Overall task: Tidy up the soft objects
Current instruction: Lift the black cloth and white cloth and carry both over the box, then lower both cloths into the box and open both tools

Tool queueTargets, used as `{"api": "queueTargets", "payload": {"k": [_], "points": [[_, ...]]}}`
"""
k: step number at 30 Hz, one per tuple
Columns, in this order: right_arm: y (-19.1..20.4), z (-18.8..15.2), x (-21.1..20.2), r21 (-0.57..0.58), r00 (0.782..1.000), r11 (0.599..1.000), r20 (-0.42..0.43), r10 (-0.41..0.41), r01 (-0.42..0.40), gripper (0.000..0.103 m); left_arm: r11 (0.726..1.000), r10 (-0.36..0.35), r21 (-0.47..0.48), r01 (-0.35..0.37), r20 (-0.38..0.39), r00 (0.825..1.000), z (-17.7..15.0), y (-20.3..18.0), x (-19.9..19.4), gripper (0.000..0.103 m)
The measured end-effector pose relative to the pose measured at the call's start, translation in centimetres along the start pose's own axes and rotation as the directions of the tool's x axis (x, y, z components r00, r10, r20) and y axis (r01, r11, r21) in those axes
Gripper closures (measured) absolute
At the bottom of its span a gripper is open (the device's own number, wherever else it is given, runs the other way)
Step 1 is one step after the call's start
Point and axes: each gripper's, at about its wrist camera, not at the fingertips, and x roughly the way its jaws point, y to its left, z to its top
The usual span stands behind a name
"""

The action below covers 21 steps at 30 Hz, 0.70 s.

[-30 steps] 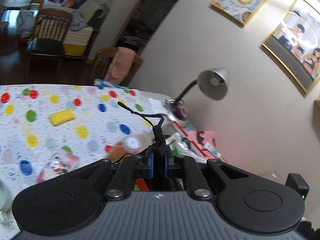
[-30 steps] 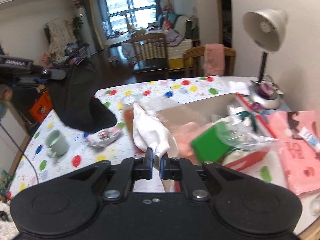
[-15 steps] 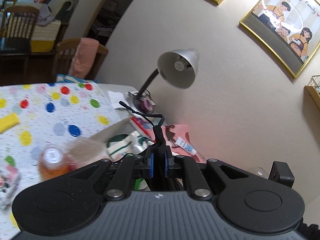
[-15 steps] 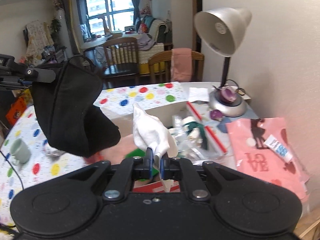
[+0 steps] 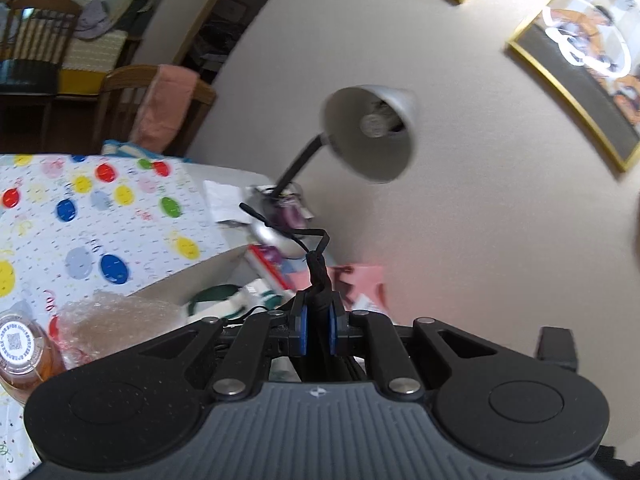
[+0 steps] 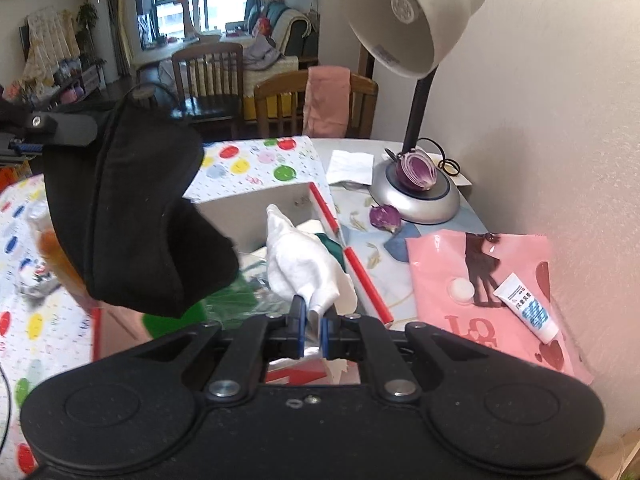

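My left gripper (image 5: 316, 320) is shut on the black strap (image 5: 318, 272) of a black fabric pouch; the pouch (image 6: 132, 216) hangs in the air at the left of the right wrist view, over the box. My right gripper (image 6: 311, 328) is shut on a white cloth (image 6: 304, 264) and holds it above the open cardboard box (image 6: 256, 216) with red-edged flaps. The box holds green and clear-wrapped soft items (image 6: 240, 300); it also shows in the left wrist view (image 5: 216, 276).
A silver desk lamp (image 6: 416, 200) with a cut purple onion on its base stands right of the box, its shade (image 6: 416, 16) overhead. A pink bag (image 6: 480, 292) with a white tube lies at right. An orange bottle (image 5: 20, 356) and bubble wrap (image 5: 120, 320) sit left.
Both grippers moved right, toward the lamp and over the box. The black pouch now hangs closer to the white cloth. Both grips are unchanged.
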Motion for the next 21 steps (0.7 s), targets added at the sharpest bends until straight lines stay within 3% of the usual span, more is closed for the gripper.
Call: {"api": "queueTargets", "payload": {"k": [4,10,21], "points": [[0.2,0.2,2.1,-0.027,0.999,1.000,-0.033,-0.002,0.001,0.096,0.996,0.086,0.014,-0.085,-0.021,0.996,-0.8,1.6,2.1,0.093],[1.1,0.4,5.2,-0.070,0.997,0.998,-0.083,0.004,-0.009,0.095,0.976,0.213,0.060,-0.210,-0.063,0.975,-2.0,3.6,4.7,0.093],[2.9,0.1,8.9,-0.120,0.993,0.993,-0.116,0.009,-0.023,0.089,0.940,0.329,0.146,-0.308,-0.162,0.930,-4.4,5.3,7.8,0.094]]}}
